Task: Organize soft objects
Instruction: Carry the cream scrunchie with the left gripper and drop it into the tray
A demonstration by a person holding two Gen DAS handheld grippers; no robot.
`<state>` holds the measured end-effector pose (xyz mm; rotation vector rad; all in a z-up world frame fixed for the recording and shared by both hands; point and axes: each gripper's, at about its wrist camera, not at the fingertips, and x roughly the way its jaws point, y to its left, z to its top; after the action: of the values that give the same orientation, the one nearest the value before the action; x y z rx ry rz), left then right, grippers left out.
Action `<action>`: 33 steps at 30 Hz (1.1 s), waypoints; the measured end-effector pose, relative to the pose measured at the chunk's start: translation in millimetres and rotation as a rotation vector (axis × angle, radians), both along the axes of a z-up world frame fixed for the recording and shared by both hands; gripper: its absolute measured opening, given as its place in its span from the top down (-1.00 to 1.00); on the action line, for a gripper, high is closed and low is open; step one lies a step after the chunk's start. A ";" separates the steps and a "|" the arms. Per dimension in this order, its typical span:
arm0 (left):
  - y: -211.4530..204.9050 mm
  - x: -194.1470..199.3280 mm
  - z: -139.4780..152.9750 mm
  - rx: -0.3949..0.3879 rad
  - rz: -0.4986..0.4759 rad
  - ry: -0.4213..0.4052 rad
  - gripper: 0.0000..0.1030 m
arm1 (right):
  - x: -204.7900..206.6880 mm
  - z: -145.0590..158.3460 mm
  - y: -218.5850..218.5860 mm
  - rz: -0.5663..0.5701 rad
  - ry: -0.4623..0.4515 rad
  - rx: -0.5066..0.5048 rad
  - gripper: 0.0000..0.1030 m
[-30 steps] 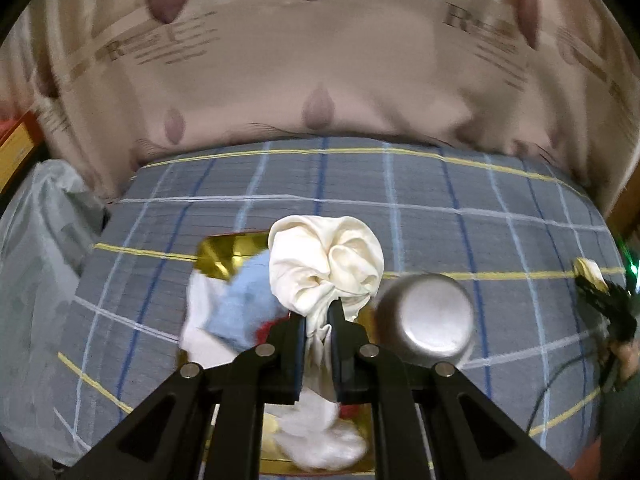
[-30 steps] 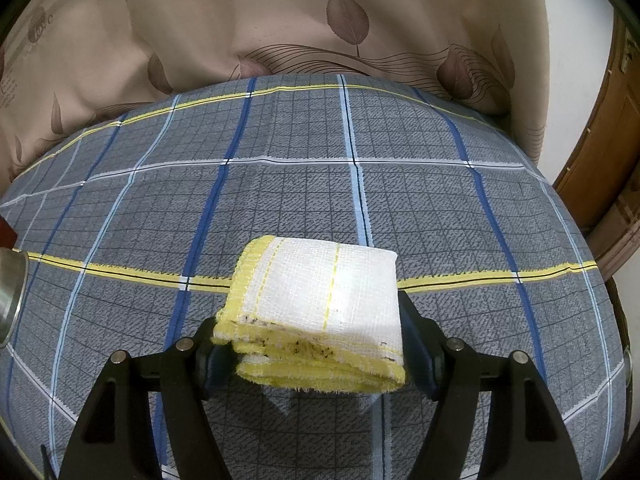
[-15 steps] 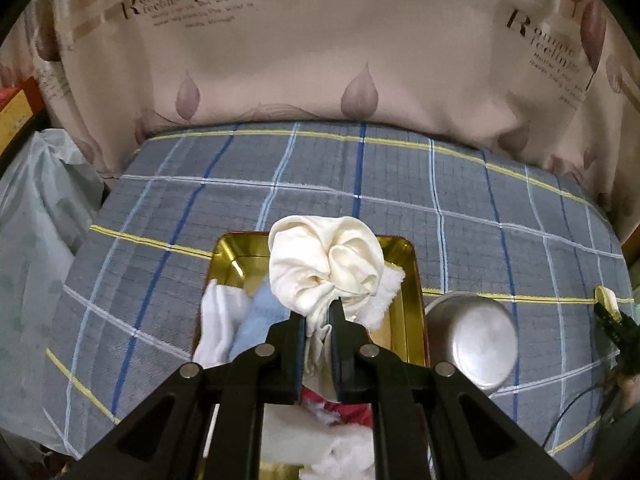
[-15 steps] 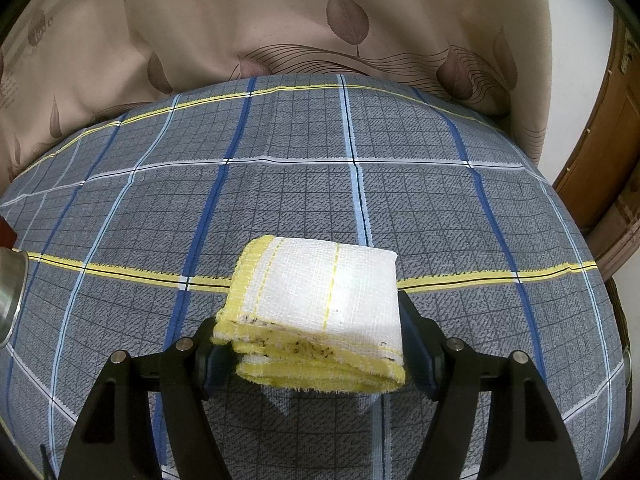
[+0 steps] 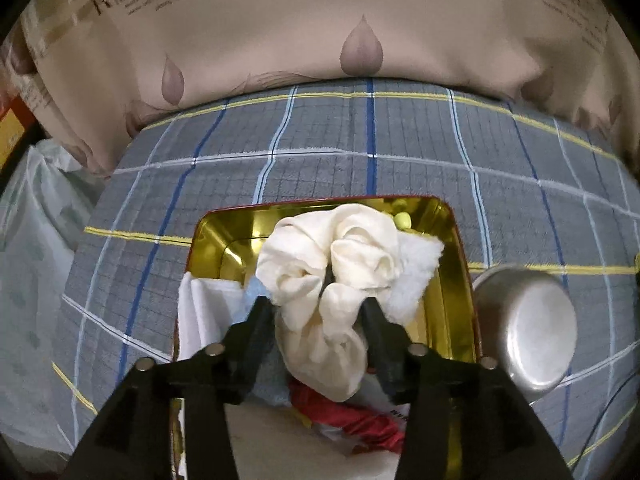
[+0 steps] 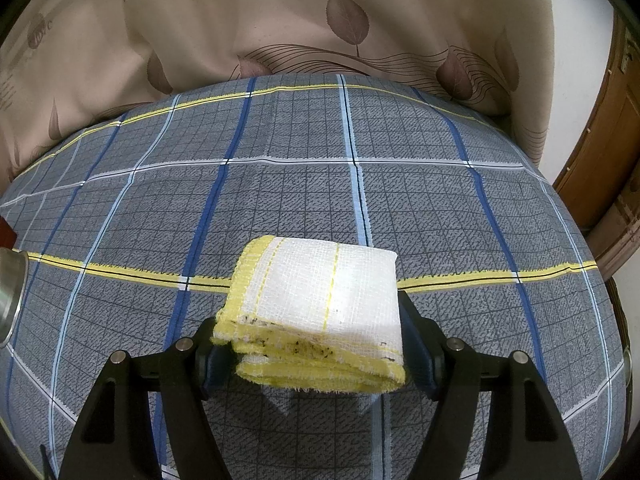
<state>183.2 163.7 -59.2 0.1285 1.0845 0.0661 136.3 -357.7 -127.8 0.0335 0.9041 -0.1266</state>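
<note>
Hovering over the gold tin, left gripper jaws spread wide, cream cloth loose between them. Right gripper clamped on the folded yellow-edged towel, above the plaid bedspread.

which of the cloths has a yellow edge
The folded white cloth between the right gripper's fingers. The left gripper's scrunched cream cloth is plain, with no trim.
</note>
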 end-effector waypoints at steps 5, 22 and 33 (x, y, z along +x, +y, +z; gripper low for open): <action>-5.8 -7.2 5.1 0.036 -0.035 -0.017 -0.05 | 0.0 -0.1 -0.3 0.000 0.000 -0.001 -0.33; -27.3 -50.0 52.9 0.047 -0.052 -0.162 -0.05 | -0.1 -0.2 -0.6 0.000 0.000 0.000 -0.33; -25.5 -98.1 54.8 0.076 -0.001 -0.214 -0.05 | 0.1 -1.1 -1.5 -0.004 0.003 -0.004 -0.35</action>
<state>85.1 138.2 -4.4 0.1864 0.8688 0.1181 136.4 -359.3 -128.9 0.0311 0.9068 -0.1326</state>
